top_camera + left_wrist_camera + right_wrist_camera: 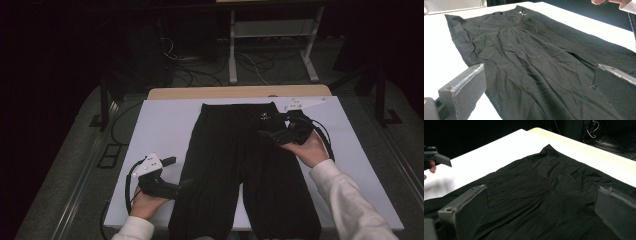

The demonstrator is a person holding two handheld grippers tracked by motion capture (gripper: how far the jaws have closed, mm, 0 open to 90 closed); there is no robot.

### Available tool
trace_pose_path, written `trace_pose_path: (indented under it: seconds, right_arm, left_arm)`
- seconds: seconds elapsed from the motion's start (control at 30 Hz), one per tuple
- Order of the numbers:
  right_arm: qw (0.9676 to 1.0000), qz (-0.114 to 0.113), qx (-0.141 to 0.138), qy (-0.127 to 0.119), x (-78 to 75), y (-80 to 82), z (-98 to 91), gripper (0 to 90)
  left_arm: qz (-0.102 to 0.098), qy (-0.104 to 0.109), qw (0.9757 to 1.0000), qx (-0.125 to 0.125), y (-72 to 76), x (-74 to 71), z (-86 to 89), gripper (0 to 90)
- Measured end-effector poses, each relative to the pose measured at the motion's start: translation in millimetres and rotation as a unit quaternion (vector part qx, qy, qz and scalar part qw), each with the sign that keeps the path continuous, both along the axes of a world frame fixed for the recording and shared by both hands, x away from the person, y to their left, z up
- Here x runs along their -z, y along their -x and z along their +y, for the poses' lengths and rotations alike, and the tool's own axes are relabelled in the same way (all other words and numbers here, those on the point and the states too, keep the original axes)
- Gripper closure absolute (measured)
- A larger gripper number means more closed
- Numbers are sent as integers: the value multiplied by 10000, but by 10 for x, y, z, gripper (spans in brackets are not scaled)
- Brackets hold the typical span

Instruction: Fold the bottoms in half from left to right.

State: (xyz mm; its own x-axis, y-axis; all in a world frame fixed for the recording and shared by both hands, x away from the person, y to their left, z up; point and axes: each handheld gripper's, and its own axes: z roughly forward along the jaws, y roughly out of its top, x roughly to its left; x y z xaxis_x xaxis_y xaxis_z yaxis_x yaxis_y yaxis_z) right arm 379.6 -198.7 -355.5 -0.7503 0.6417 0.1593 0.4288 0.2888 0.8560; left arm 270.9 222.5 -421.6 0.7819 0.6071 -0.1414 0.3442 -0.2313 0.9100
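- A pair of black trousers (240,170) is being shown spread flat on the white worktop (160,125), waistband at the far end and both legs running toward the person, the cuffs hanging past the near edge.
- The left gripper (181,172) is being held just beside the outer edge of the left leg, jaws standing wide apart with nothing between them; in the left gripper view the cloth (536,62) is being seen ahead of and partly between the open jaws.
- The right gripper (270,131) is being held over the right hip, near the waistband; its jaws are likewise being kept wide and empty in the right gripper view, above the fabric (544,200).
- Step judged to be in hand: the approach for a first grasp, probably ahead of a fold; no cloth is being pinched yet.
- The next move is judged to call for lowering each gripper onto a side seam and closing on a single layer.
- Edges: bare white worktop is being left on both sides of the trousers, wider on the left; room for folding sideways is being judged ample, while the near edge is being crowded by the overhanging cuffs.
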Motion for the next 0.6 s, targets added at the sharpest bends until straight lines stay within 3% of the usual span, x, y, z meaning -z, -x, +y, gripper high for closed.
trace_pose_path:
  seconds: [0.6]
  right_arm:
    - [9997,29,-181,171,-57,-199,298,0]
  left_arm:
    - [-7,-7,10000,1,-1,-1,1,0]
